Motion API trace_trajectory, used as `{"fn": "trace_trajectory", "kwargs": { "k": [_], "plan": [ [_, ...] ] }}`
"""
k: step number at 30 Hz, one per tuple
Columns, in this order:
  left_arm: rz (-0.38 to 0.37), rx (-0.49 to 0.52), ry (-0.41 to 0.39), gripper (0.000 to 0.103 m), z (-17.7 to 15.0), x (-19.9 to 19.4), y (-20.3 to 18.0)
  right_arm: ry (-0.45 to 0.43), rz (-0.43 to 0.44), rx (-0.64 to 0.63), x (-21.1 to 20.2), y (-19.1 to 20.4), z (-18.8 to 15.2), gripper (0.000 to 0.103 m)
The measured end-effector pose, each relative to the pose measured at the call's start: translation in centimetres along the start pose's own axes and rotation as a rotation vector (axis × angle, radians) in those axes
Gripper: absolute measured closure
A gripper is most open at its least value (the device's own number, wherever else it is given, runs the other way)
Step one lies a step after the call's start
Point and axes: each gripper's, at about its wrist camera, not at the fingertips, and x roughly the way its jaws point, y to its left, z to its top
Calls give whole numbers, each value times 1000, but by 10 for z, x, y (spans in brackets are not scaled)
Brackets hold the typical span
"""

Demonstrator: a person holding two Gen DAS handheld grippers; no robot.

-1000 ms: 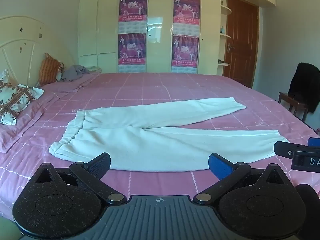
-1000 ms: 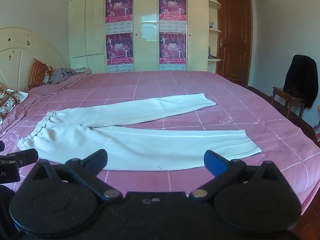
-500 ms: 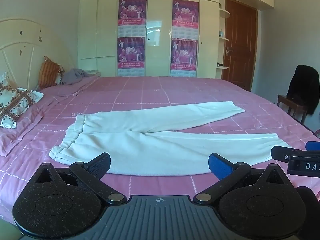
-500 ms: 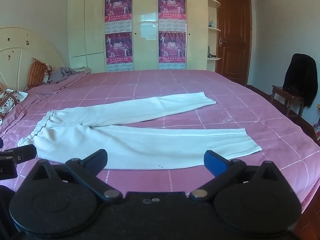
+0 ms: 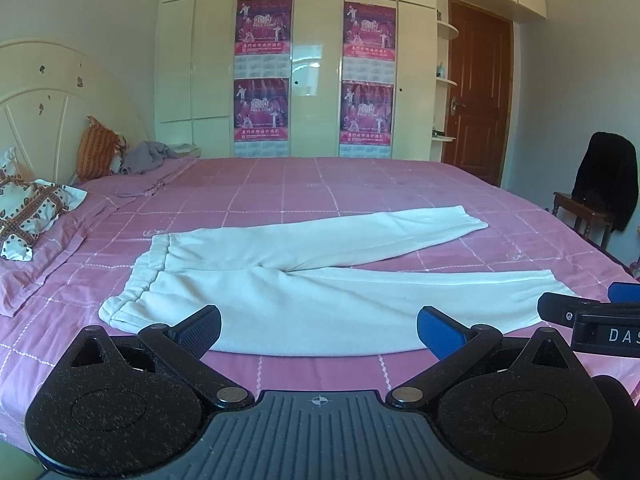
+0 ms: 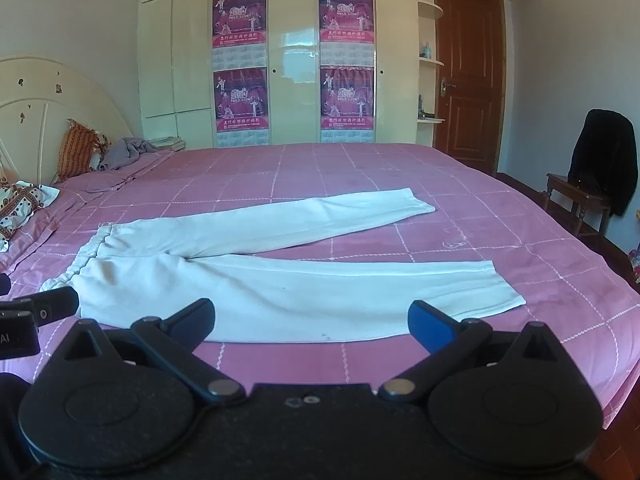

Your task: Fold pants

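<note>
White pants (image 5: 320, 280) lie flat on the pink bed (image 5: 320, 188), waistband to the left, the two legs spread apart toward the right. The same pants (image 6: 256, 276) show in the right wrist view. My left gripper (image 5: 319, 330) hovers open above the near edge of the pants, nothing between its fingers. My right gripper (image 6: 310, 322) is open too, over the near leg's lower edge, holding nothing. The right gripper's tip (image 5: 580, 312) shows at the right edge of the left wrist view, and the left gripper's tip (image 6: 44, 308) at the left edge of the right wrist view.
Pillows (image 5: 32, 212) and a grey cloth (image 5: 148, 156) lie by the headboard at the left. A chair with a dark garment (image 5: 604, 184) stands to the right of the bed. Wardrobes (image 5: 316, 60) with posters and a brown door (image 5: 476, 92) line the far wall.
Both cameras have tilted up and pulled back a little, so the pants sit lower in the views. Both grippers have stayed open.
</note>
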Motion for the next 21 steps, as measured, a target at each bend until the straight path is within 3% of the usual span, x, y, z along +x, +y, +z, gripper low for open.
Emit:
{"fn": "trace_trajectory", "kwargs": {
  "k": [21],
  "plan": [
    [-4,-2,3,0,0,0,0,-5,8,3,-5,0,4,0]
  ]
}}
